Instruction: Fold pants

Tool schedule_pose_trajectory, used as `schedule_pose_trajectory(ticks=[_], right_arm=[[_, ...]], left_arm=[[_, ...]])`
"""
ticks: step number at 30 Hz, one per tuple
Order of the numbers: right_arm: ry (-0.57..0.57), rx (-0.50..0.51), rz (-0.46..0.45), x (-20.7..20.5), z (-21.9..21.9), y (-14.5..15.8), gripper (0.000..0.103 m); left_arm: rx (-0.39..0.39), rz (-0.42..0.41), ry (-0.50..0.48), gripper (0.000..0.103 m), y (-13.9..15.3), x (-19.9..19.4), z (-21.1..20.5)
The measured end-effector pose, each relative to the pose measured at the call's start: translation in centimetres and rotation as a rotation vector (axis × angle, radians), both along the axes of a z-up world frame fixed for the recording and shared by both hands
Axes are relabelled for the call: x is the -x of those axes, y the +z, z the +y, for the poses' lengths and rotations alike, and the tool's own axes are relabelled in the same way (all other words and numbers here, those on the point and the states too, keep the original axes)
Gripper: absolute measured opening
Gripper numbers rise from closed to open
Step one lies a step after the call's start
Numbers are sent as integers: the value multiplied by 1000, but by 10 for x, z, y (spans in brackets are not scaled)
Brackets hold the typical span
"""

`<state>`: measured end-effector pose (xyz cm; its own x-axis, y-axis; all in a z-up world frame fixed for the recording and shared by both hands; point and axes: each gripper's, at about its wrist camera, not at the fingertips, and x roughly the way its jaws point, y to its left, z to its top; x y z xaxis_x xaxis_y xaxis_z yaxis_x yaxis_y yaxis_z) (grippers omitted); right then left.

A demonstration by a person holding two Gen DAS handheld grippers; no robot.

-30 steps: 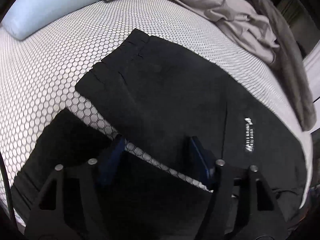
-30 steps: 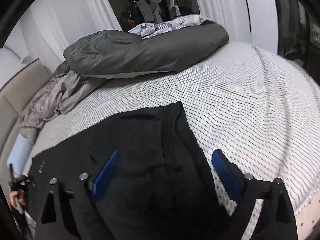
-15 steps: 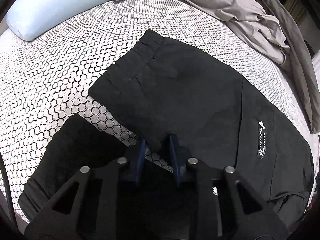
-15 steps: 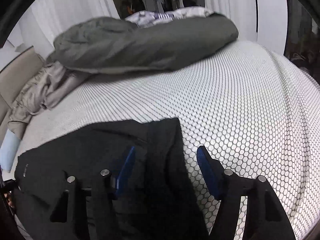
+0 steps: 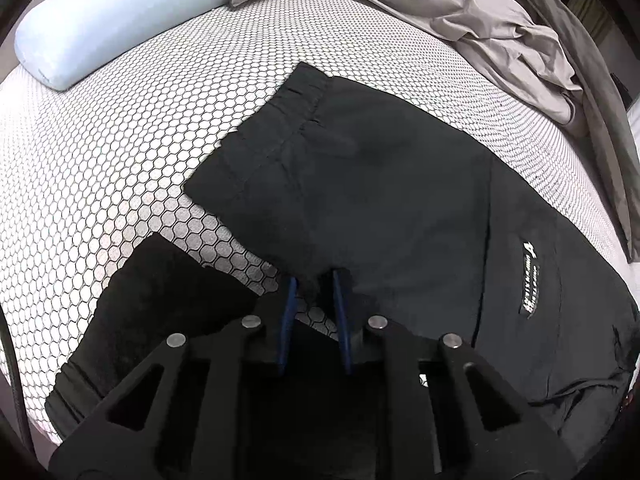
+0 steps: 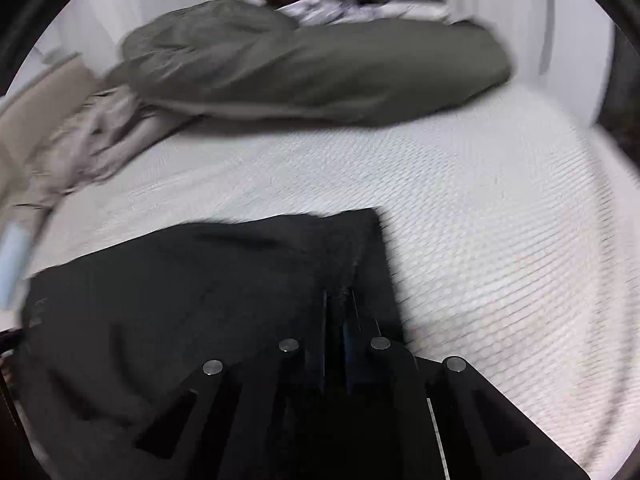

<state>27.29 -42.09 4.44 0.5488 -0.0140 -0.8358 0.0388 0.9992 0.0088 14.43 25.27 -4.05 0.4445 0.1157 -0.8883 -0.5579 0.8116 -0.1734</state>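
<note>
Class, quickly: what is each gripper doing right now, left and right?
Left gripper: just been closing, now pinching the edge of the black pants.
Right gripper: just closed, clamped on the pants' fabric.

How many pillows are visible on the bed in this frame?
1. A light blue pillow lies at the far left of the mattress in the left wrist view, beyond the black pants. Others may be hidden under the crumpled bedding.
</note>
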Motion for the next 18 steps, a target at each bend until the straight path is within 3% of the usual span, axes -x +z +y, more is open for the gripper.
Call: schedule_pose_trajectory(ticks=[2, 3, 4, 5, 6, 7, 8, 9, 11, 12, 14, 18], right_arm=[[-61, 60, 56, -9, -2, -8, 29], [-77, 82, 78, -7, -2, -10, 31], [-77, 62, 52, 2, 0, -4, 34], [-64, 28, 13, 14, 1, 4, 51], [-55, -17, -39, 32, 1, 15, 62], [-61, -62, -96, 55, 0, 25, 81], [-63, -104, -155, 79, 0, 35, 89], [-58, -138, -192, 100, 0, 42, 90], [-64, -176, -219, 134, 0, 47, 92], [-64, -185, -221, 154, 0, 48, 92], [-66, -198, -245, 189, -2, 50, 94], [-103, -275, -270, 247, -16, 44, 94]], left_arm=[[-3, -18, 5, 17, 1, 4, -1], [-1, -26, 4, 17, 5, 8, -1], [1, -40, 0, 17, 9, 14, -2], [-1, -59, -10, 17, 14, 24, -3], [-17, -80, -16, 23, 22, 36, -4], [-33, -97, -19, 29, 27, 46, -5], [-52, -122, -18, 49, 35, 62, -5], [-71, -165, -11, 73, 43, 83, -5], [-91, -226, 17, 96, 54, 122, 1], [-90, -242, 24, 101, 55, 137, 4], [-73, -251, 51, 101, 57, 169, 12], [60, -313, 63, 97, 46, 217, 28]])
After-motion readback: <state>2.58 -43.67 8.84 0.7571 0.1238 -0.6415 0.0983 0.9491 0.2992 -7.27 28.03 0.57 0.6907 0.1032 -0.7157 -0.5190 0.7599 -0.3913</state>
